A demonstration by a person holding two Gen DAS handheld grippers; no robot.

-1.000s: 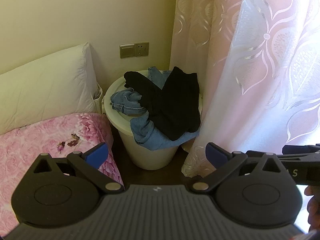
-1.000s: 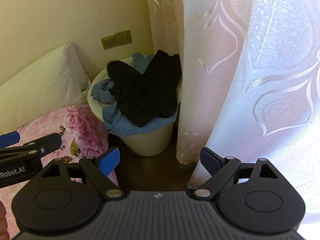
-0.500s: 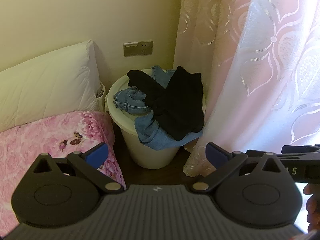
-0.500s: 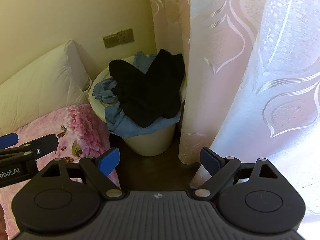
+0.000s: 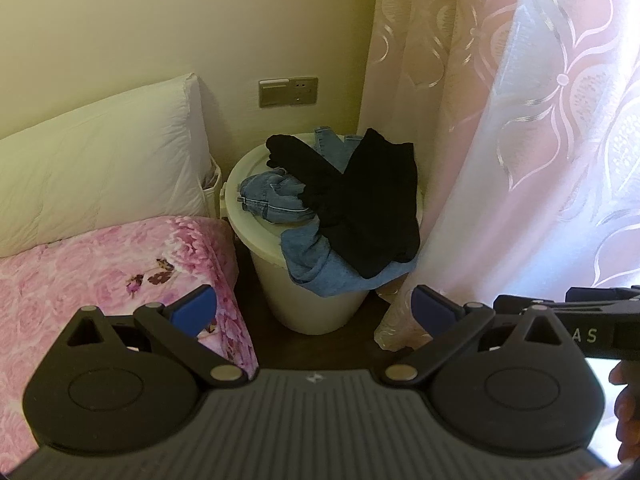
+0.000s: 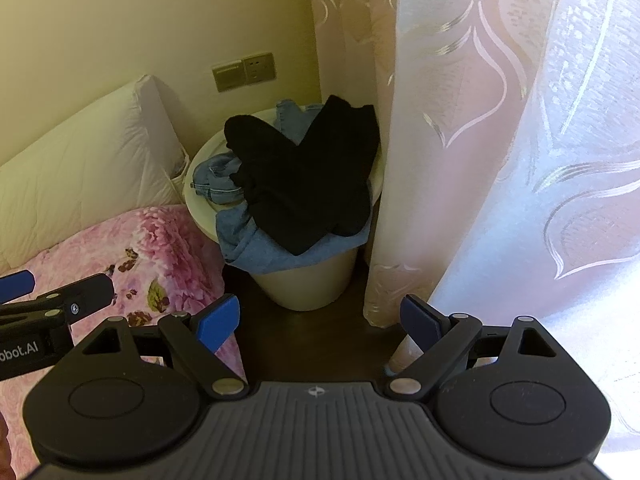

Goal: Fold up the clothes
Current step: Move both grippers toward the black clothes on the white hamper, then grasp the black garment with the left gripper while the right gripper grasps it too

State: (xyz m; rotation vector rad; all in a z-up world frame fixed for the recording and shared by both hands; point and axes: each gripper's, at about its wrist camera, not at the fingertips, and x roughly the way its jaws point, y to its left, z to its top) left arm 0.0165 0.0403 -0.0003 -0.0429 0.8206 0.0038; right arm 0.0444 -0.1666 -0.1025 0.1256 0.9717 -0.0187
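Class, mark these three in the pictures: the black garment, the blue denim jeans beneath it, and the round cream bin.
Black garment [image 5: 368, 200]: left wrist view, middle of the cloth.
Blue denim jeans [image 5: 320, 272]: left wrist view, fold hanging over the rim.
Round cream bin [image 6: 308, 286]: right wrist view, bare front wall.

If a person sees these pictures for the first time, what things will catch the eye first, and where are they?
A black garment lies sprawled over blue jeans on a cream round stool in the corner. A pink patterned curtain hangs right of it; a pink floral bedspread and white pillow sit left. Both grippers, left and right, are open and empty.
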